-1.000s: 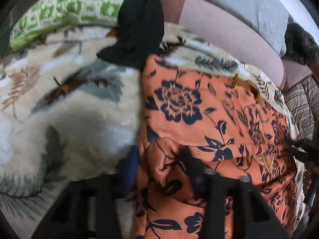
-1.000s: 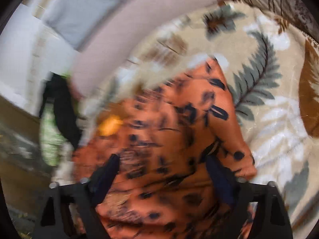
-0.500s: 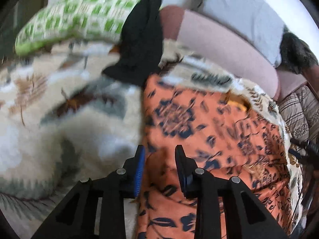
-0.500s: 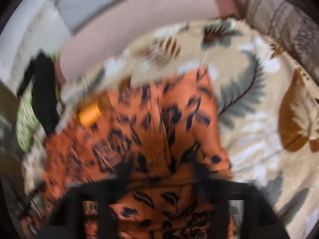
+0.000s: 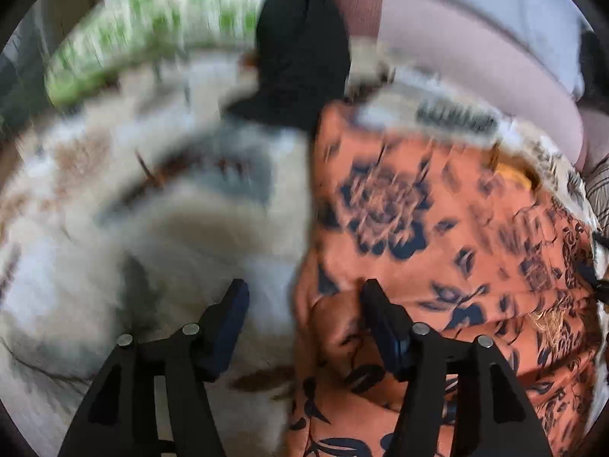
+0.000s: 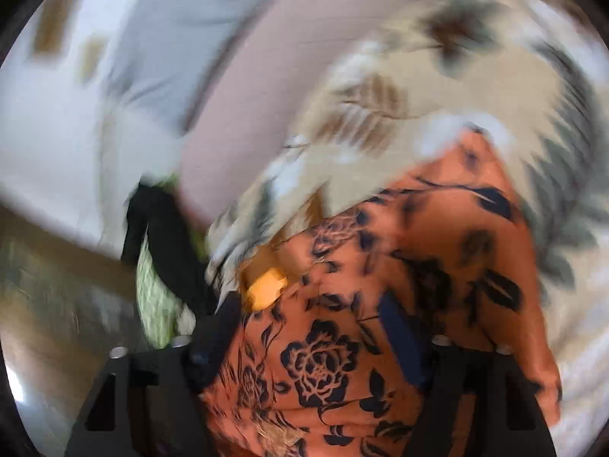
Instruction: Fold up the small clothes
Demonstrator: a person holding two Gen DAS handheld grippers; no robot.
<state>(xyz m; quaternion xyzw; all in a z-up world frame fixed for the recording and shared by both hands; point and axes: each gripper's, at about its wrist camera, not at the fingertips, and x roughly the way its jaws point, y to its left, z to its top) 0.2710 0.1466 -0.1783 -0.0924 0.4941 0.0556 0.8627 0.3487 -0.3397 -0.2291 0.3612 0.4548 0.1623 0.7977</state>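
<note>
An orange garment with dark blue flowers [image 5: 437, 228] lies spread on a fleece blanket with a leaf print [image 5: 114, 228]. My left gripper [image 5: 304, 299] hovers at the garment's left edge and its jaws are opening. One finger [image 5: 232, 316] is over the blanket and the other over the cloth, and neither pad presses on it. In the right wrist view the same garment [image 6: 437, 266] fills the lower middle. My right gripper [image 6: 310, 327] stands over it with its jaws opening wide, cloth beneath them but not pinched. A yellow-orange label [image 6: 266, 285] shows at the garment's edge.
A black garment [image 5: 300, 53] hangs over a green and white pillow [image 5: 152, 34] at the back. A pink sofa back [image 5: 475, 57] and a grey-white cushion [image 5: 514, 3] run behind the blanket. Both views are blurred by motion.
The left jaws, narrow on the garment's edge half a second ago, have spread apart off the cloth. The right view has swung, and the garment now sits lower and closer.
</note>
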